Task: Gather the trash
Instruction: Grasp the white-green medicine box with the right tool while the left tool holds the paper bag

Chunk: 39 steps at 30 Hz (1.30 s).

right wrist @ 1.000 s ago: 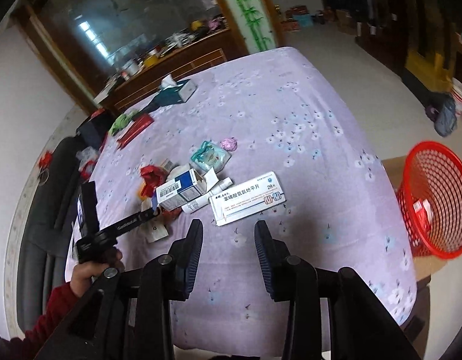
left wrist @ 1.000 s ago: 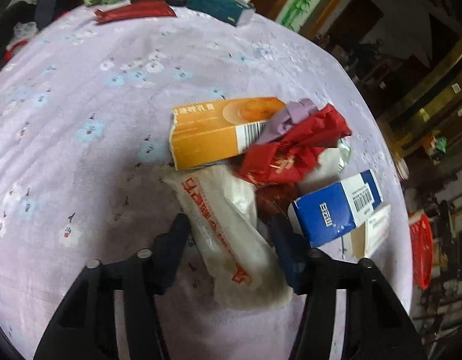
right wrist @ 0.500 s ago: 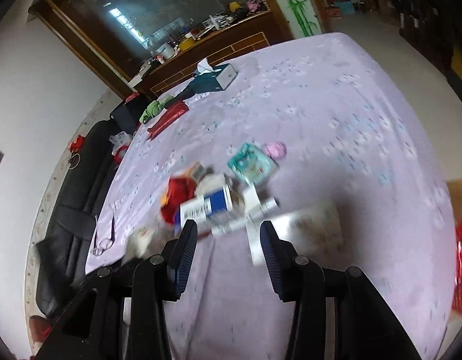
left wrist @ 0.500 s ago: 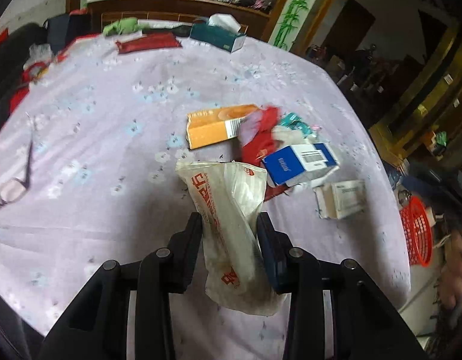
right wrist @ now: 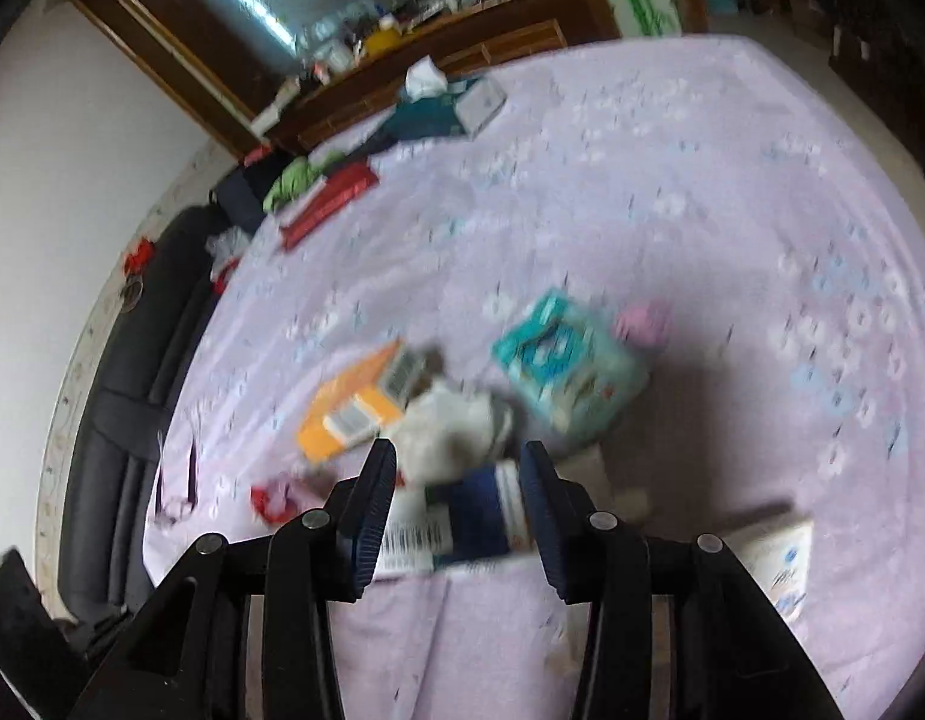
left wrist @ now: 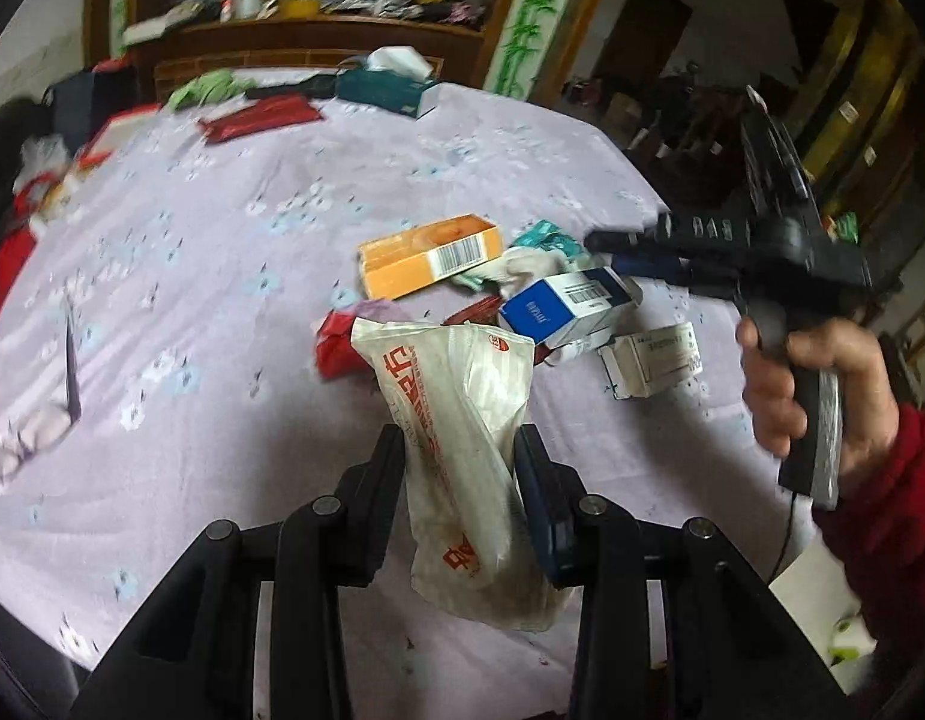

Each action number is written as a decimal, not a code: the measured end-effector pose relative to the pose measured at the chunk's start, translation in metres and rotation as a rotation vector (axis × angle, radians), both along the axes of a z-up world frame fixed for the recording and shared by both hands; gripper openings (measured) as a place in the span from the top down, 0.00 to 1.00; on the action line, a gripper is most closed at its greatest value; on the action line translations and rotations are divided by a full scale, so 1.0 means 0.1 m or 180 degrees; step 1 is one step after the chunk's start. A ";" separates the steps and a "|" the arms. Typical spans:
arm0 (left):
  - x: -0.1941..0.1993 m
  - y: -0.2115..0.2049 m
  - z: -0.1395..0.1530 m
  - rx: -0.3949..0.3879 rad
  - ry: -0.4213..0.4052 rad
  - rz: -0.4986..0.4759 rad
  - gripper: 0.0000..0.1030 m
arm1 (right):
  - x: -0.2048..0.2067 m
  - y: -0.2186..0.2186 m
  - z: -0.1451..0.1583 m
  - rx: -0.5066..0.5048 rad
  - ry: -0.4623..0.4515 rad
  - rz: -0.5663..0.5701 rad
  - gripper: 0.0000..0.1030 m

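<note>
Far across my lilac floral tablecloth: teal tissue box, red packet, green cloth; wooden sideboard beyond.

lilac floral tablecloth, orange box

Trash pile at centre frame, your grippers before it.

Your left gripper pinches a crinkled white plastic bag at lower centre; behind it lie an orange cardboard box and, to its right, a blue-and-white carton. A teal tissue box sits at top centre of the lilac flowered tablecloth.
</note>
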<state>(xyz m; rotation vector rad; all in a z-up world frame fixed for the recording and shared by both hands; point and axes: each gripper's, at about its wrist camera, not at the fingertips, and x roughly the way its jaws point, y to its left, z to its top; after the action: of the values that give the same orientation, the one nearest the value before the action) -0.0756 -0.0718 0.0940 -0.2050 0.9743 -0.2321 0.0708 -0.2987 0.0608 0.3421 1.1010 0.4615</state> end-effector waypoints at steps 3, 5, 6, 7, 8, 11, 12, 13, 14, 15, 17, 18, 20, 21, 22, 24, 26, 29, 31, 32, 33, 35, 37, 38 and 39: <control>-0.03 0.01 0.07 -0.0006 -0.0108 0.0036 0.65 | -0.19 0.07 0.04 -0.0038 0.0010 0.0189 0.55; -0.06 0.02 0.11 -0.0012 -0.0161 0.0126 0.65 | -0.38 0.11 0.05 0.0006 0.0112 0.0327 0.55; -0.08 0.04 0.12 -0.0055 -0.0167 0.0162 0.65 | -0.48 0.12 0.05 0.0041 0.0169 0.0398 0.55; -0.09 0.05 0.14 -0.0089 -0.0180 0.0207 0.65 | -0.60 0.13 0.05 0.0115 0.0225 0.0506 0.55; -0.10 0.07 0.16 -0.0079 -0.0204 0.0251 0.65 | -0.72 0.15 0.05 0.0184 0.0286 0.0634 0.55; -0.14 0.13 0.21 -0.0020 -0.0284 0.0360 0.65 | -0.97 0.14 0.13 0.0260 0.0294 0.0884 0.55; -0.16 0.15 0.22 0.0000 -0.0310 0.0396 0.65 | -1.02 0.12 0.19 0.0254 0.0215 0.0927 0.55; -0.16 0.16 0.22 0.0012 -0.0309 0.0413 0.65 | -1.04 0.09 0.25 0.0185 0.0105 0.0915 0.55; -0.17 0.18 0.23 0.0020 -0.0288 0.0420 0.65 | -1.03 0.08 0.30 0.0105 -0.0005 0.0904 0.55; -0.17 0.20 0.23 0.0021 -0.0269 0.0421 0.65 | -1.03 0.09 0.36 0.0020 -0.0139 0.0932 0.51; -0.19 0.23 0.25 0.0042 -0.0267 0.0415 0.65 | -0.98 0.15 0.38 -0.0080 -0.0213 0.1007 0.48; -0.19 0.24 0.25 0.0052 -0.0270 0.0409 0.65 | -0.95 0.19 0.38 -0.0105 -0.0244 0.1012 0.48; -0.18 0.26 0.26 0.0029 -0.0275 0.0399 0.65 | -0.92 0.32 0.34 -0.0163 -0.0310 0.1132 0.47; -0.17 0.27 0.26 0.0008 -0.0278 0.0378 0.65 | -0.89 0.40 0.29 -0.0257 -0.0304 0.1211 0.47; -0.17 0.28 0.26 0.0003 -0.0281 0.0359 0.65 | -0.85 0.46 0.24 -0.0340 -0.0307 0.1267 0.47; -0.18 0.28 0.25 0.0028 -0.0297 0.0309 0.65 | -0.82 0.60 0.14 -0.0461 -0.0331 0.1422 0.47; -0.18 0.30 0.25 0.0025 -0.0309 0.0269 0.65 | -0.78 0.70 0.03 -0.0629 -0.0317 0.1516 0.47; -0.19 0.32 0.21 0.0023 -0.0298 0.0242 0.65 | -0.74 0.80 -0.11 -0.0742 -0.0251 0.1658 0.47; -0.18 0.32 0.19 0.0021 -0.0282 0.0229 0.65 | -0.75 0.84 -0.16 -0.0870 -0.0280 0.1708 0.46; -0.18 0.32 0.19 0.0018 -0.0283 0.0220 0.65 | -0.76 0.85 -0.16 -0.0912 -0.0317 0.1715 0.46; -0.18 0.32 0.19 0.0011 -0.0285 0.0209 0.65 | -0.77 0.85 -0.17 -0.0930 -0.0302 0.1729 0.46; -0.17 0.30 0.20 0.0010 -0.0297 0.0195 0.65 | -0.80 0.87 -0.16 -0.0982 -0.0308 0.1739 0.47; -0.15 0.27 0.19 0.0000 -0.0309 0.0183 0.65 | -0.85 0.89 -0.16 -0.1124 -0.0379 0.1730 0.48; -0.15 0.26 0.19 -0.0010 -0.0309 0.0182 0.65 | -0.86 0.89 -0.15 -0.1156 -0.0413 0.1694 0.48; -0.14 0.25 0.19 -0.0019 -0.0309 0.0182 0.65 | -0.87 0.87 -0.13 -0.1164 -0.0454 0.1621 0.48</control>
<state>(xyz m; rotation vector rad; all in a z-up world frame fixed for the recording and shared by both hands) -0.0898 -0.0465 0.1134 -0.2246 0.8704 -0.1909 -0.0160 -0.2114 0.0481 -0.2988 1.1041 0.7064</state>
